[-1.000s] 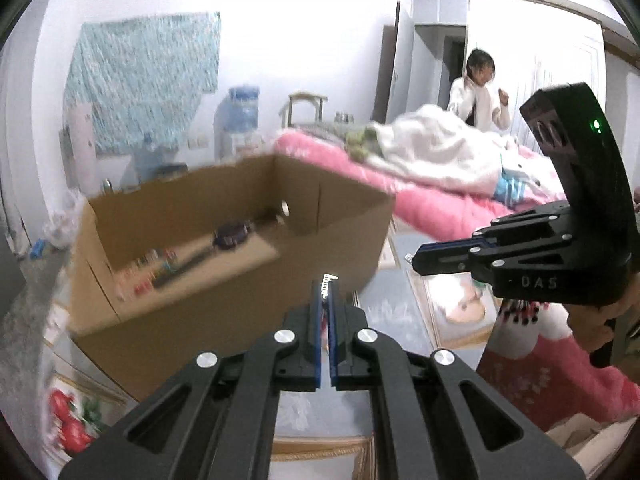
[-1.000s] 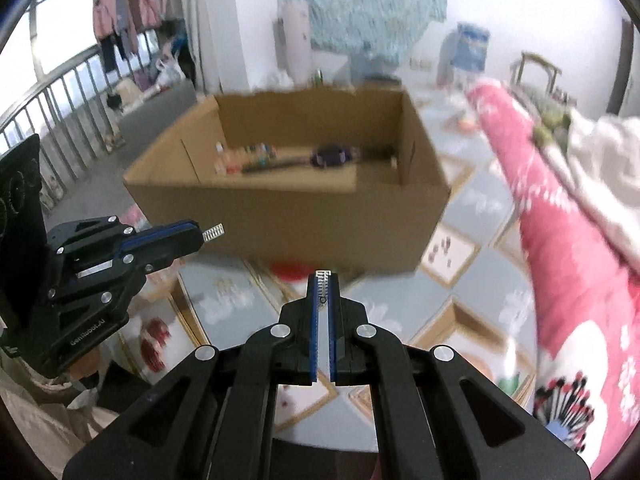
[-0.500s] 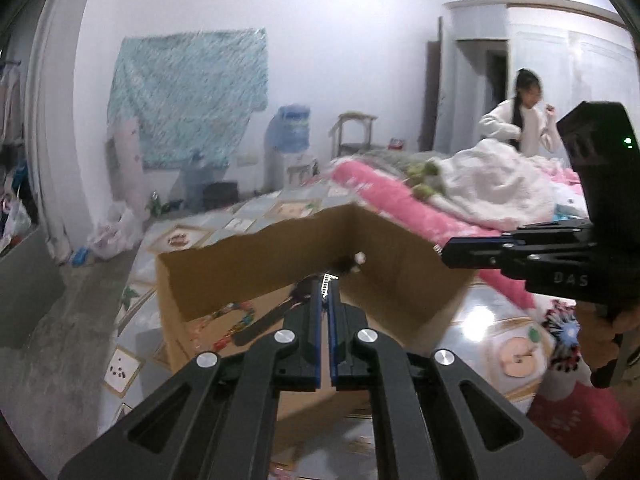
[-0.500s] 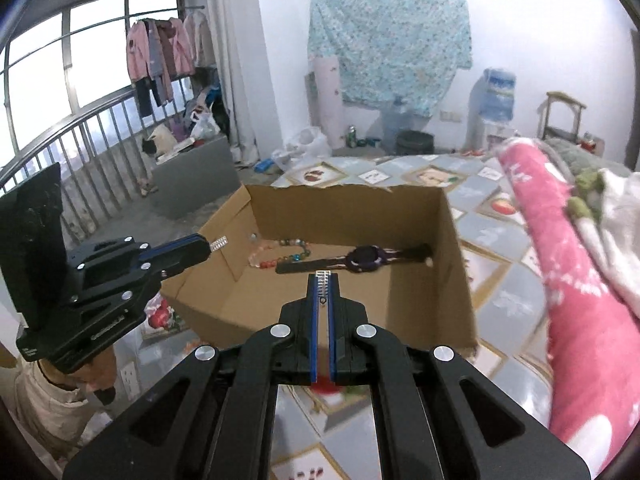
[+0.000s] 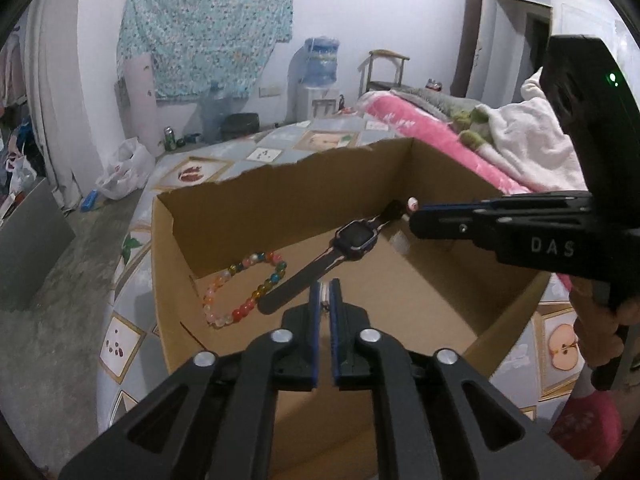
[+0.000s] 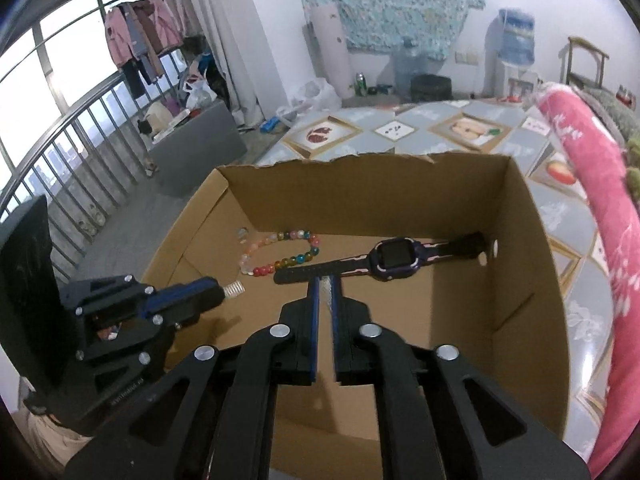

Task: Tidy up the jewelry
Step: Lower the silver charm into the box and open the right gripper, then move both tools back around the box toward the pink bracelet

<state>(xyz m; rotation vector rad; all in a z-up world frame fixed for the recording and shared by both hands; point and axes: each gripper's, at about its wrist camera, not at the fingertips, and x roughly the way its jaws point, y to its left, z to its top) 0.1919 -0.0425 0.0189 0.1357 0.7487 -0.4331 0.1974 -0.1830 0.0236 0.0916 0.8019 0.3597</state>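
The step in hand is judged to be the approach: nothing is gripped yet. The bead bracelet and the watch lie on the floor of the cardboard box, the bracelet just beside the strap's free end. Both tongs are held above the box and angled downward into it. The left tongs are parted by a narrow gap and are opening, with nothing between the jaws; their tips are seen over the strap end. The right tongs are likewise opening and empty, aimed at the strap near the bracelet. For the next move, wider jaws and a descent onto one chosen item are called for.
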